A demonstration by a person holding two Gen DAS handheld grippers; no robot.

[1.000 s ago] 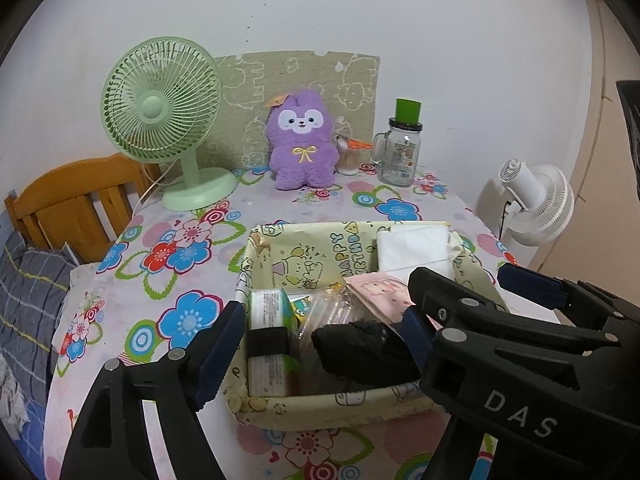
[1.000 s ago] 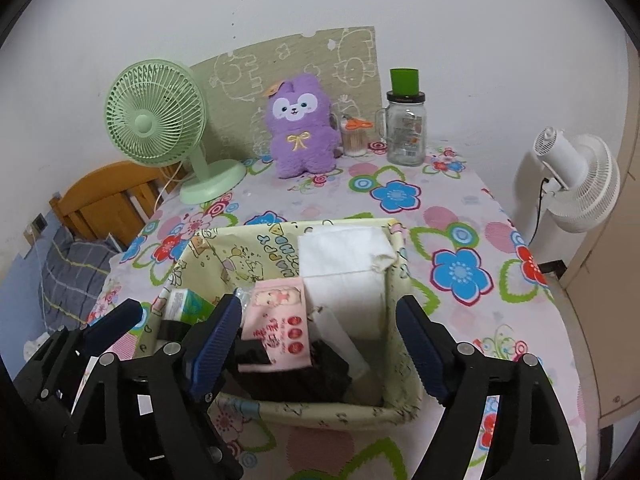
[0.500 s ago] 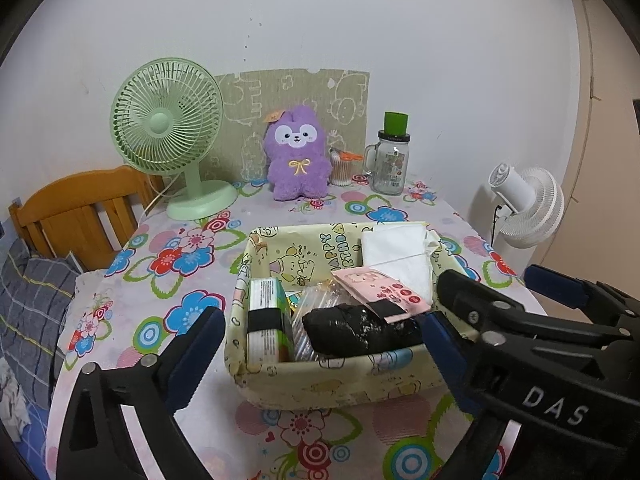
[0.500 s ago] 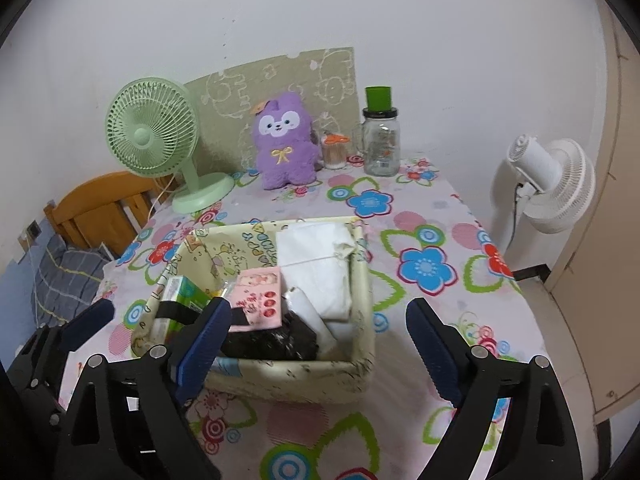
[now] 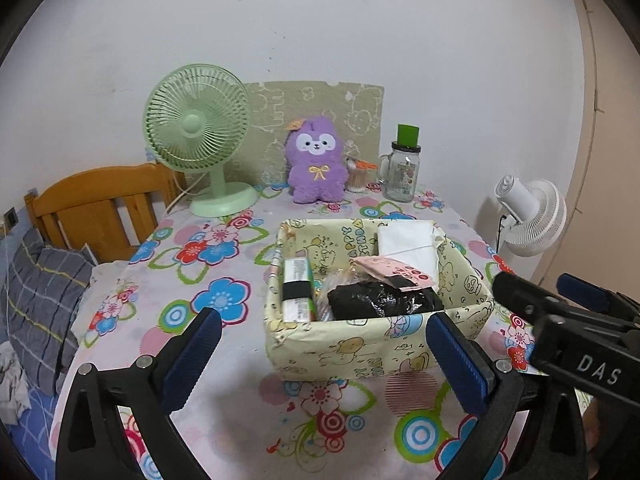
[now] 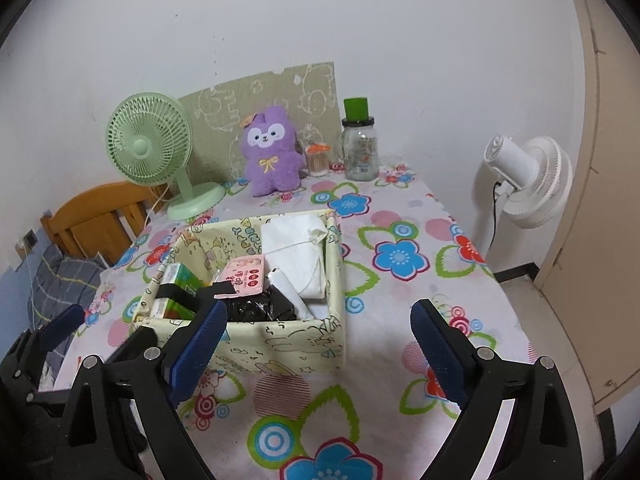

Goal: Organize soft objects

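A yellow cartoon-print fabric basket (image 5: 376, 344) (image 6: 280, 340) stands mid-table on the flowered cloth. Inside lie a white folded pack (image 5: 408, 244), a pink packet (image 5: 396, 270), a black crinkled bag (image 5: 380, 300) and a green box with a black band (image 5: 298, 288). A purple plush (image 5: 316, 164) (image 6: 272, 152) sits upright by the wall. My left gripper (image 5: 320, 344) is open wide, short of the basket, and holds nothing. My right gripper (image 6: 318, 328) hovers in front of the basket's near wall; its jaws are opening, with nothing gripped.
At the back of the table stand a green desk fan (image 5: 200, 140), a glass jar with a green lid (image 5: 402, 172) and a patterned board. A white fan (image 5: 528, 216) stands past the right edge. A wooden headboard (image 5: 96, 200) and bedding lie to the left.
Both grippers have drawn back from the basket toward the near table edge, and their jaws have spread wider. The basket and its contents stay where they were.
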